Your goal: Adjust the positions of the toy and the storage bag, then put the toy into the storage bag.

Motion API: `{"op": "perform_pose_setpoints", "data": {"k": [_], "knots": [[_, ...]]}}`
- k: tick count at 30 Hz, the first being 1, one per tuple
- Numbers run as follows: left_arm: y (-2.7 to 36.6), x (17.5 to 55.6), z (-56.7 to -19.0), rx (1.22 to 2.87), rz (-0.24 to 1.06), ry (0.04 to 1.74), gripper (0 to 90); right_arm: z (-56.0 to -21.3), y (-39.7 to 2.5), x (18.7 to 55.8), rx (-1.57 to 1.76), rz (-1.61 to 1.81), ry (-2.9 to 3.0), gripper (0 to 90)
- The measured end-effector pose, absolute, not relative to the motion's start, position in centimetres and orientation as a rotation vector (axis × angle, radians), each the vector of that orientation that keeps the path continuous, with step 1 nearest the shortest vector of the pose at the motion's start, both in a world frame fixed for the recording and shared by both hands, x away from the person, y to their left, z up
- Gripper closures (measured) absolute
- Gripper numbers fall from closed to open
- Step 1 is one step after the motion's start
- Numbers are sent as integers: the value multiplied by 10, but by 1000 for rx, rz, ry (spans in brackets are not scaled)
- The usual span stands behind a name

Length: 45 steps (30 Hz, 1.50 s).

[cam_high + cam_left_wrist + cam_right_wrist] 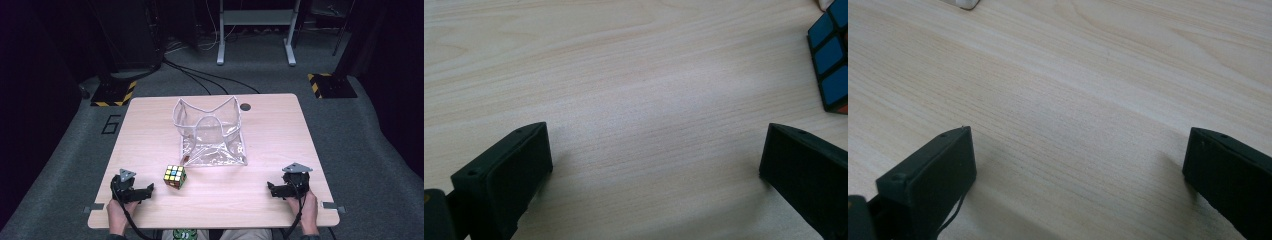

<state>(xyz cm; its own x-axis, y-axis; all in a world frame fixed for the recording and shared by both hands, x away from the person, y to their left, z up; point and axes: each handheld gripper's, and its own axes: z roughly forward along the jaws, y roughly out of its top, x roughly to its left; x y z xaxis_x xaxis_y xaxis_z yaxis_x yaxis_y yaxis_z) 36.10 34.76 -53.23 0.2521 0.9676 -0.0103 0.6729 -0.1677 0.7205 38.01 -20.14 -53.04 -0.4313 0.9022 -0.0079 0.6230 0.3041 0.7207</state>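
Both tools are seen at rest on the near edge of the wooden table (pixel 280 125): the left gripper (pixel 150 190) and the right gripper (pixel 271 188) are each held with jaws spread wide and nothing between them. A Rubik's cube (pixel 175 176) is found just beside the left gripper, slightly ahead of it, and a clear plastic bag (pixel 210 132) (standing open, its rim sagging) is set behind the cube near the table's middle. The cube is judged light, rigid and smooth-faced, so it is best taken across two opposite flat faces, squarely, lest it twist or slip; the bag is judged soft and easily pushed over. In the left gripper view, the cube's blue stickers (pixel 831 55) are picked out at the right edge, a detail lost in the high view, whereas the bag and both hands are laid out together in the high view.
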Motion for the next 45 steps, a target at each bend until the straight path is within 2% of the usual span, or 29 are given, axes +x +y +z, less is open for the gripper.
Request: {"op": "perform_pose_setpoints", "data": {"k": [31,45], "knots": [[346,359,-532,1928,618,1483,0,-530,-202,380,1365,911,2157,0],[327,350,-512,1924,548,1370,1,-530,-202,380,1362,911,2158,0]]}}
